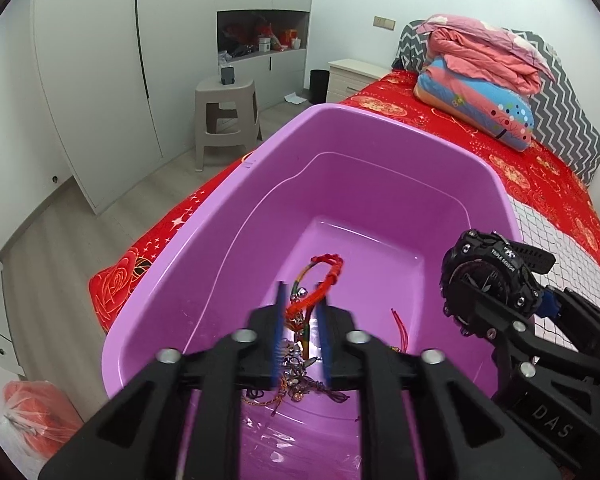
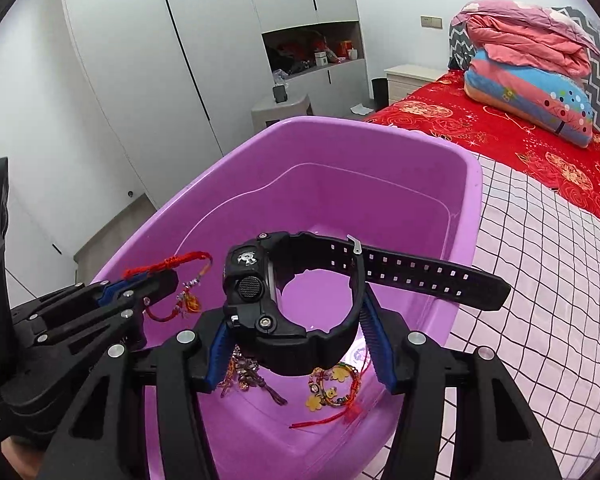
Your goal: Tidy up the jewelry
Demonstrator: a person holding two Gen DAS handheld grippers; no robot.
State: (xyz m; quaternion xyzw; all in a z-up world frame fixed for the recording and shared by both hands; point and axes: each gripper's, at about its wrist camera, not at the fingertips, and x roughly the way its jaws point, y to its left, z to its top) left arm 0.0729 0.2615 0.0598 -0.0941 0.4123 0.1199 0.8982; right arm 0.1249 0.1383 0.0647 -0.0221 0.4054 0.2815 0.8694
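A purple plastic tub (image 1: 260,148) stands on the bed, with a tangle of cord bracelets and charms (image 1: 296,376) on its floor. My left gripper (image 1: 302,296) hangs over the tub's near end, its blue pads a little apart. A red braided bracelet (image 1: 328,268) crosses the gap between them, its loop sticking up past the tips. My right gripper (image 2: 296,312) is shut on a chunky black watch (image 2: 260,280) above the tub (image 2: 380,132); the strap juts out to the right. Below it lie beaded bracelets with yellow charms (image 2: 332,388). The left gripper (image 2: 156,280) shows at the left.
The tub rests on a red flowered bedsheet (image 1: 480,132) beside a pink checked cloth (image 2: 540,280). Folded quilts (image 1: 480,76) are piled at the bed's head. A beige stool (image 1: 226,112), white wardrobes and an orange bag (image 1: 40,416) stand on the floor to the left.
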